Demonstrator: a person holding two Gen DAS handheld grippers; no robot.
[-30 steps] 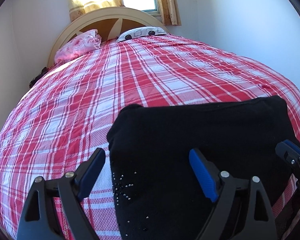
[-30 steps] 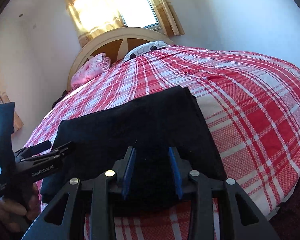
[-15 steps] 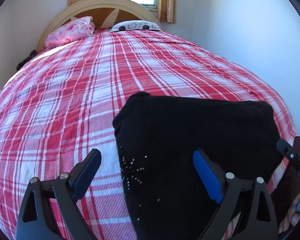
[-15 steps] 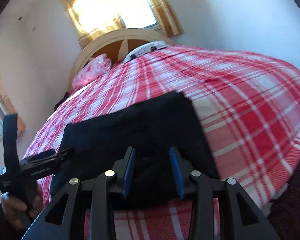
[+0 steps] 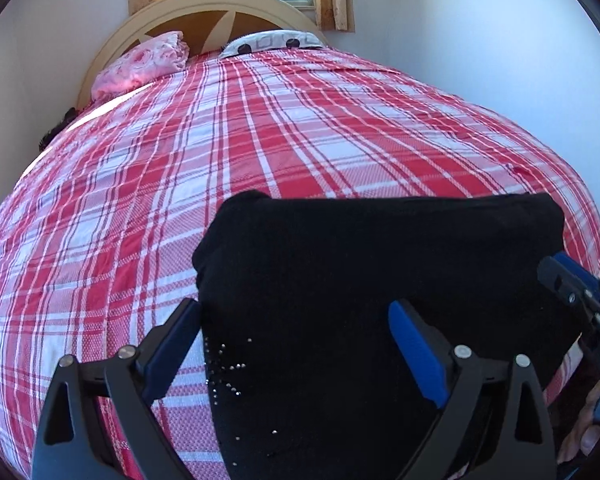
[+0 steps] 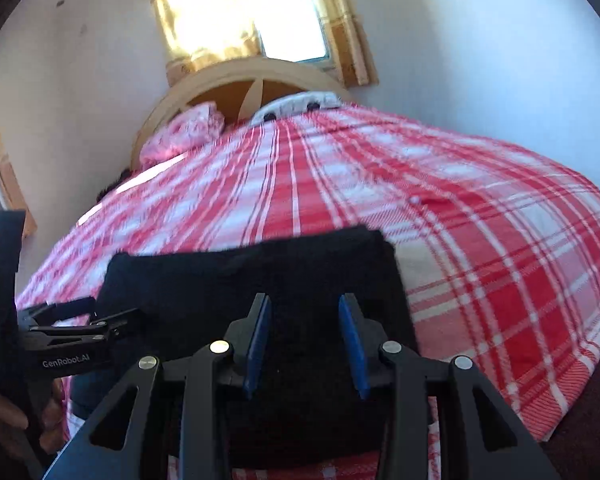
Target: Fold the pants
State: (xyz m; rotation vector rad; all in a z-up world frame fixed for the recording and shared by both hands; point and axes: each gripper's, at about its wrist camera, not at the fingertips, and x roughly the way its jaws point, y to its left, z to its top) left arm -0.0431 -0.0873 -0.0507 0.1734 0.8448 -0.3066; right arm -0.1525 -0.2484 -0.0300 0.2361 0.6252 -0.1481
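- Left wrist view: red-and-white plaid bedspread (image 5: pixel 260 168) across nearly the whole frame, stretched over the bed up to a curved cream headboard (image 5: pixel 204 12) against the far wall.
- Black pants (image 5: pixel 364 280) folded into a thick flat rectangle, lying on the bedspread near the foot edge; small shiny studs scattered along the near left side.
- Curtained window (image 6: pixel 244 12) above the headboard, seen from the right wrist view, bright with sun.
- Pink floral pillow (image 5: pixel 144 64) at the left of the headboard; white pillow with dark spots (image 5: pixel 274 42) just beside it to the right.
- Left gripper (image 5: pixel 296 344) low over the near left part of the pants, blue-padded fingers wide apart, left finger over the bedspread just beside the pants' edge, right finger over the black cloth; nothing between them but the surface below.
- Right gripper (image 6: pixel 306 340) over the near edge of the pants in its own view, fingers partly apart, black fabric visible in the gap; contact with the cloth not clear from either view.
- Right wrist view blurred, so fine detail of the far bed uncertain.
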